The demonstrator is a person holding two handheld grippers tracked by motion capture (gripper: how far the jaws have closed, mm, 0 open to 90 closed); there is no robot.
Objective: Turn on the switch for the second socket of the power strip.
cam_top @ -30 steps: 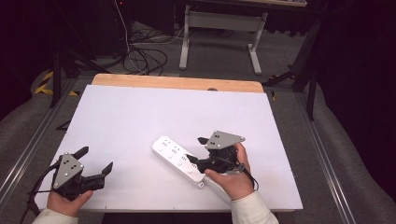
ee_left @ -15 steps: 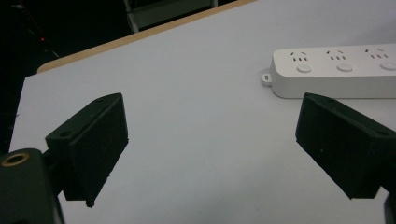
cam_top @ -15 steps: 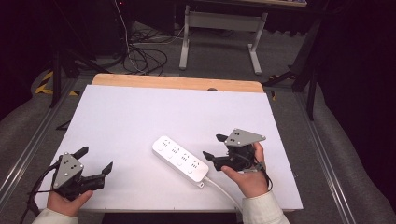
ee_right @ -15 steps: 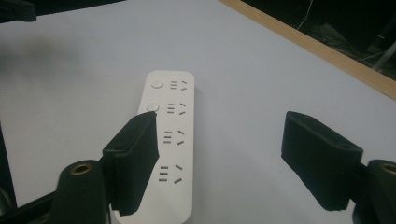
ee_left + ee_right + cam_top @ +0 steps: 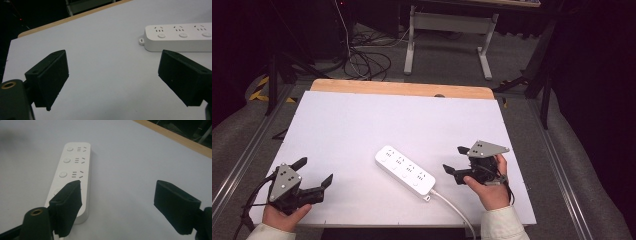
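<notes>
Power strip (image 5: pixel 405 172) flat on table (image 5: pixel 362 125), apparently untouched.

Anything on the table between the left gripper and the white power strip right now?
No. In the high view, bare white tabletop separates the left gripper from the white four-outlet power strip.

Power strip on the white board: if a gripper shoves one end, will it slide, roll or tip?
The power strip lies flat and long, so it would probably slide and pivot, not roll or tip. Its rigid-looking shell likely won't flex. The cable trailing off the near edge may drag.
</notes>
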